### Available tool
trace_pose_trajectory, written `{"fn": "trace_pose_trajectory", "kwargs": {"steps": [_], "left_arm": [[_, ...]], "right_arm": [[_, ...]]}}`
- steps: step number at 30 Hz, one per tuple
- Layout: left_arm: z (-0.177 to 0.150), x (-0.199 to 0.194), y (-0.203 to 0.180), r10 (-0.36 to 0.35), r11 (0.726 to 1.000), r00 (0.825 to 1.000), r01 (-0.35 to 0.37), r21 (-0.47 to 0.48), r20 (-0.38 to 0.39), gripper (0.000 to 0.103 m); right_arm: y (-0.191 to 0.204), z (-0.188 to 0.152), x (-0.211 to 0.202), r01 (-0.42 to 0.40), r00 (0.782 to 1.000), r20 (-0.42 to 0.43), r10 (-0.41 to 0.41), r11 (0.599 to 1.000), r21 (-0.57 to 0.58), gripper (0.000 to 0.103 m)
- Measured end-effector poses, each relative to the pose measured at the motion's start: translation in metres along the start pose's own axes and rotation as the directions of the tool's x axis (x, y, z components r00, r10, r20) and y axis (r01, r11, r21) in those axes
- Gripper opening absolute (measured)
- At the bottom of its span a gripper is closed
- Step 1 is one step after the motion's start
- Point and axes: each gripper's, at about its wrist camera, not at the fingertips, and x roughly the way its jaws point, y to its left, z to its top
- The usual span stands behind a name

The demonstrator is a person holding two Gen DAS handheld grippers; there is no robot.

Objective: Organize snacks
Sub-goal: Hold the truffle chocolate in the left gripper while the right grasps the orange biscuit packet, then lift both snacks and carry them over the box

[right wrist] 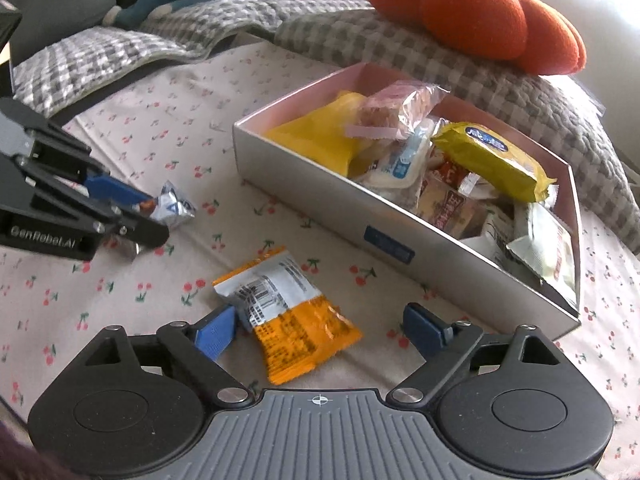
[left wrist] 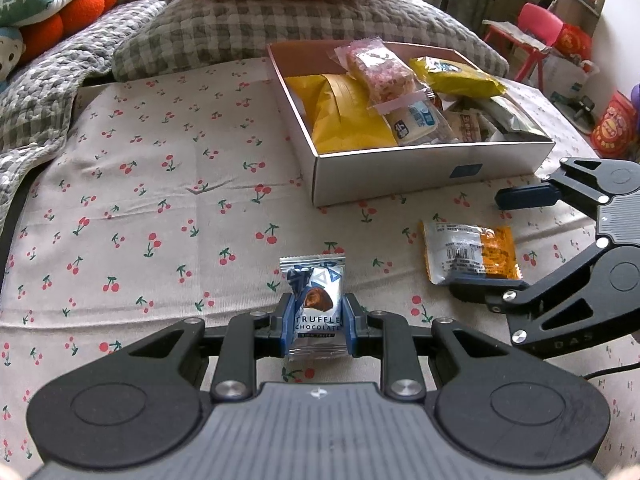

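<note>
My left gripper (left wrist: 316, 320) is shut on a silver-and-blue truffle chocolate packet (left wrist: 316, 304), which stands upright between the blue pads just above the cherry-print sheet. The same packet (right wrist: 174, 205) shows at the left gripper's tips in the right wrist view. My right gripper (right wrist: 320, 330) is open, its blue fingers (right wrist: 214, 334) wide on either side of an orange-and-silver snack packet (right wrist: 288, 316) that lies flat on the sheet. That packet (left wrist: 470, 254) also appears in the left wrist view, between the right gripper's fingers (left wrist: 524, 196). A silver box (left wrist: 424, 170) full of snacks stands beyond both.
The box (right wrist: 320, 216) holds a large yellow bag (left wrist: 340, 112), a pink clear-wrapped bar (left wrist: 378, 72), a yellow pack (right wrist: 490, 162) and several other packets. Grey checked bedding (left wrist: 248, 28) and orange plush cushions (right wrist: 476, 12) lie behind it. Red stools and clutter sit at far right.
</note>
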Motion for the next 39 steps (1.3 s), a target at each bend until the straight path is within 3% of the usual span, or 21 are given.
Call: {"fn": "trace_pose_trajectory", "kwargs": {"steps": [2,9,21,32,39], "left_arm": [[0.0,0.001,0.0,0.001,1.0,1.0,-0.001,0.0,0.002,0.023],[0.001,0.0,-0.001,0.008,1.0,1.0,-0.008,0.002,0.005,0.023],[0.01,-0.018,0.002,-0.016,0.999,0.998,0.019,-0.046,0.056,0.022],[0.031,-0.034,-0.004,-0.033,0.995,0.99,0.045,-0.087,0.136,0.022],[0.051,-0.031,-0.011,-0.053,0.99,0.978,0.078,-0.117,0.203,0.022]], "right_arm": [[0.0,0.003,0.002,-0.005,1.0,0.0,0.005,1.0,0.007,0.087],[0.014,0.006,-0.003,-0.05,0.998,0.027,0.051,0.998,-0.029,0.04],[-0.003,0.007,-0.022,-0.039,0.998,0.043,0.036,0.997,0.066,0.038],[-0.025,0.022,-0.064,-0.046,0.988,0.152,0.023,0.988,0.15,0.038],[-0.043,0.031,-0.067,-0.03,0.978,0.206,-0.018,0.973,0.227,0.038]]}}
